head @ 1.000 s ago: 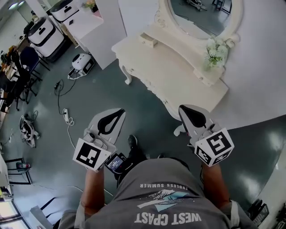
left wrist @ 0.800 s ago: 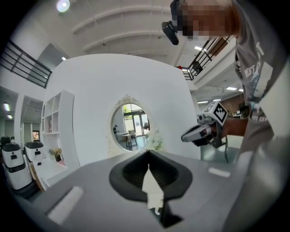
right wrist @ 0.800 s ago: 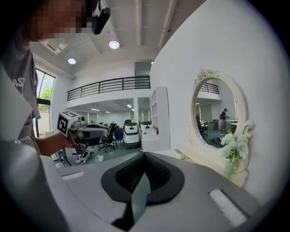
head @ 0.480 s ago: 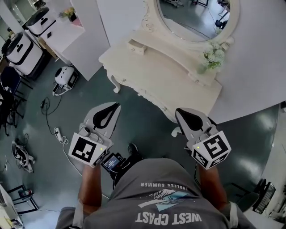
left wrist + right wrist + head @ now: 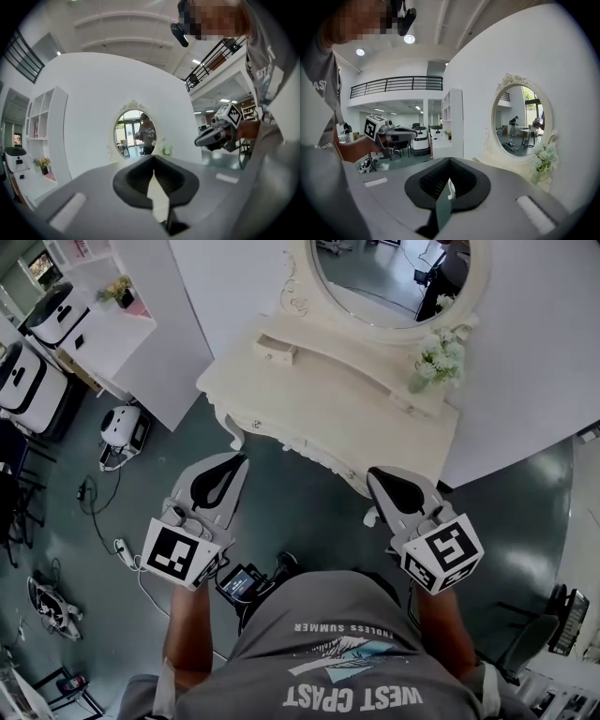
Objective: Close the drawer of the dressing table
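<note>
Left tool (image 5: pixel 242 460) and right tool (image 5: pixel 373 474) nearer the dressing table (image 5: pixel 328 401) — jaws together, near-level.

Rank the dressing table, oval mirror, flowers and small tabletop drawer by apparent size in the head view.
1. dressing table, largest.
2. mirror, though the picture's top edge crops it.
3. flowers and small drawer: about alike, too close to rank.

The mirror (image 5: pixel 394 277) is cut off at the head view's top edge; the drawer (image 5: pixel 275 351) is too small to judge.
</note>
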Demonstrator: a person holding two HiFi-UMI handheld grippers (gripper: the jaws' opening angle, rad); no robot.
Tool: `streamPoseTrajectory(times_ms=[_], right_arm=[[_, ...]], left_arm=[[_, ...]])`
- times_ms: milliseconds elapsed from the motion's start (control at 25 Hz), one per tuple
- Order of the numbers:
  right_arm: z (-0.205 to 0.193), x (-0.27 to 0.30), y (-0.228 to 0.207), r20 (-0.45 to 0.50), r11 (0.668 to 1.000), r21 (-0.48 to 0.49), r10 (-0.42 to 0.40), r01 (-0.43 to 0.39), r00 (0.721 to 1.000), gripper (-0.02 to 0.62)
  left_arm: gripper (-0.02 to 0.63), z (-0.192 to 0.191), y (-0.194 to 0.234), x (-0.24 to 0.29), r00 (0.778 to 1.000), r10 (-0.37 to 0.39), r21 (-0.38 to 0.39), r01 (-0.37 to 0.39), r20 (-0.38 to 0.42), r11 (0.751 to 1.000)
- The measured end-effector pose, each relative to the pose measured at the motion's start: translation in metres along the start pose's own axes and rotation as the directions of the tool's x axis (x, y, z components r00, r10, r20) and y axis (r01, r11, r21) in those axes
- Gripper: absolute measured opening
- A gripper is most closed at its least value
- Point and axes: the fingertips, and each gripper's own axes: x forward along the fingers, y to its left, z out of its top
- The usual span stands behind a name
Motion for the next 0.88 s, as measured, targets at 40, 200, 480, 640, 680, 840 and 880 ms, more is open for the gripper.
streamPoseTrajectory(times_ms=[40, 200, 480, 640, 680, 840, 880], right_arm=[[0.002, 0.002, 0.002, 0.0, 1.0, -0.002, -0.006, 0.006, 1.0, 0.0], [0.006, 0.011, 0.002, 0.005, 0.999, -0.009, -0.048, 0.048, 0.999, 0.0], [0.016, 0.024, -0.004, -0.004, 0.996, -0.034, -0.087, 0.087, 0.996, 0.0], [0.019, 0.042, -0.015, -0.017, 0.996, -0.043, -0.073, 0.072, 0.997, 0.0], [0.018, 0.049, -0.018, -0.02, 0.997, -0.044, -0.064, 0.063, 0.998, 0.0], [0.016, 0.084, -0.026, -0.032, 0.999, -0.052, 0.003, -0.004, 0.999, 0.0], [0.016, 0.093, -0.028, -0.031, 0.998, -0.055, 0.025, -0.027, 0.999, 0.0]], left_arm=[[0.003, 0.0, 0.006, -0.002, 1.0, -0.002, 0.001, 0.002, 0.006, 1.0], [0.003, 0.001, 0.025, -0.012, 0.999, -0.001, 0.003, 0.001, 0.034, 1.0], [0.003, -0.007, 0.052, -0.028, 0.998, 0.027, -0.013, -0.027, 0.055, 1.0], [0.003, -0.011, 0.063, -0.03, 0.997, 0.06, -0.026, -0.059, 0.054, 0.998], [0.003, -0.013, 0.066, -0.031, 0.996, 0.072, -0.029, -0.07, 0.05, 0.997], [0.003, -0.023, 0.077, -0.032, 0.992, 0.123, -0.04, -0.122, 0.01, 0.992], [0.003, -0.024, 0.081, -0.03, 0.99, 0.139, -0.034, -0.138, 0.005, 0.99]])
